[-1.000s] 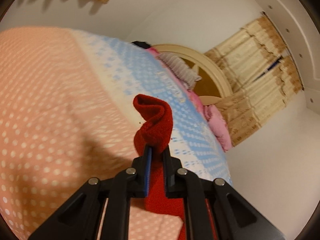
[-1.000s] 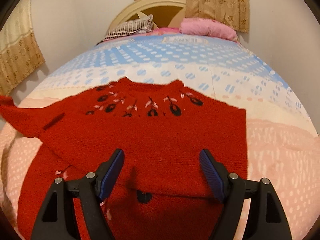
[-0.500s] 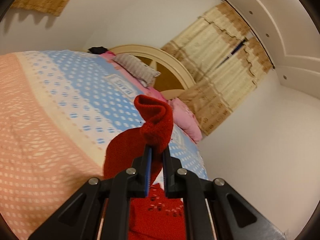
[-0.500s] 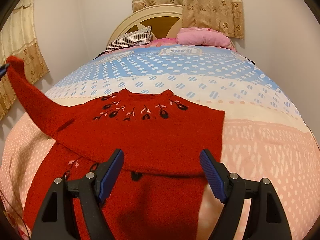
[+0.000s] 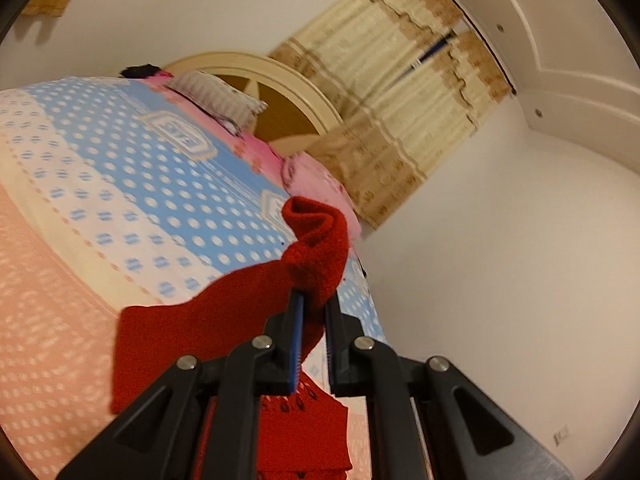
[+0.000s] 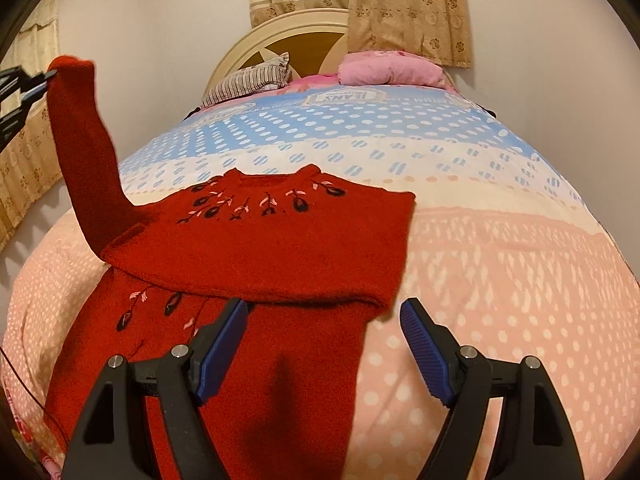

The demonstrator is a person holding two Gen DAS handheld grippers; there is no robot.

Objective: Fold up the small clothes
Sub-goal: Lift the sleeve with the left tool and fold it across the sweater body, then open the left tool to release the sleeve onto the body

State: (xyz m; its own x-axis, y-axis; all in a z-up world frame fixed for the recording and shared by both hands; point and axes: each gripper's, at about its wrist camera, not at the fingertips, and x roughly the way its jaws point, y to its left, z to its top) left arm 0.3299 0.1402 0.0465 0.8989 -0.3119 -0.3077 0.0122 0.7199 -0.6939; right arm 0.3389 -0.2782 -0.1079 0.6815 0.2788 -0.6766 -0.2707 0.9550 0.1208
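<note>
A: Left view. Since the earlier frame the cuff (image 5: 316, 248) has risen clear of the quilt (image 5: 80, 280); the left gripper (image 5: 312, 312) is clamped on it, jaws nearly together.

B: Right view?

A: The sweater (image 6: 256, 248) lies on the quilt, body partly folded, sleeve (image 6: 86, 140) lifted at left. The right gripper (image 6: 320, 344) hangs wide, empty, over the hem.

B: Step?

A: Sleeve fold, probably. Next: carry the cuff across the body and lay it flat.

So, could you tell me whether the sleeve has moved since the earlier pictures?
Yes. The left gripper has lifted the sleeve off the bed, up level with the headboard.
</note>
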